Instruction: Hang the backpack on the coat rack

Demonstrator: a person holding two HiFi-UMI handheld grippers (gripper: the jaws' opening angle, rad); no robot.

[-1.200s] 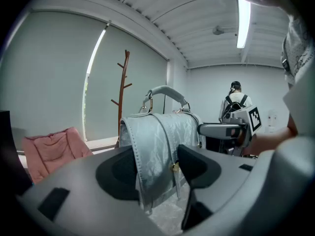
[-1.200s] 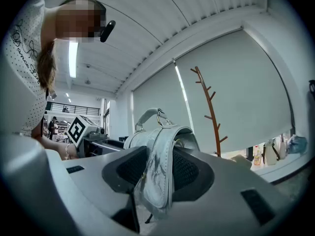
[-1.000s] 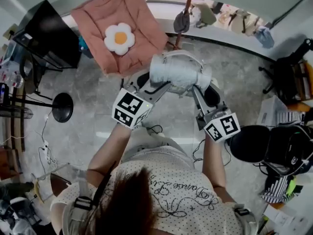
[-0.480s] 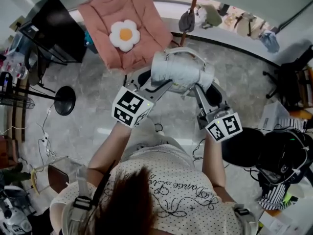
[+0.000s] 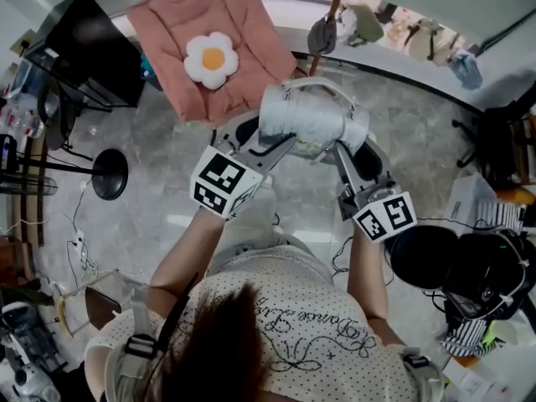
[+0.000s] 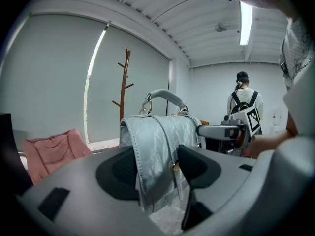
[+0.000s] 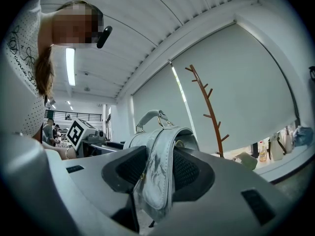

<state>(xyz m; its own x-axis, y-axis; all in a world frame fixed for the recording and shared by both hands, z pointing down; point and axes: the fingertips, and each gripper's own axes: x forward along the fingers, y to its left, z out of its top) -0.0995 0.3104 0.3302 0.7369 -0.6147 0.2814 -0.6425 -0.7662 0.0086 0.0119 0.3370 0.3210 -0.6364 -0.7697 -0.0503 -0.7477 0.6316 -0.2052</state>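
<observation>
A small pale grey-blue backpack (image 5: 303, 120) with a top handle is held up in the air between my two grippers. My left gripper (image 5: 266, 138) is shut on its left side (image 6: 155, 154), and the flap fills the gap between the jaws. On the other side, my right gripper (image 5: 345, 146) is shut on the backpack's strap and edge (image 7: 160, 173). The brown wooden coat rack (image 6: 125, 85) stands by the window wall ahead, some way beyond the bag; its pole (image 5: 333, 5) shows at the top of the head view, and its pegs (image 7: 209, 107) rise right of the bag.
A pink cushion with a flower (image 5: 211, 55) lies on a seat ahead left. A black desk (image 5: 79, 53) and lamp base (image 5: 110, 174) are at left, a black chair and bags (image 5: 456, 258) at right. Items line the windowsill (image 5: 402, 28). Another person (image 6: 244, 104) stands behind.
Both grippers and the backpack have shifted slightly forward toward the coat rack. The grip on the bag is unchanged.
</observation>
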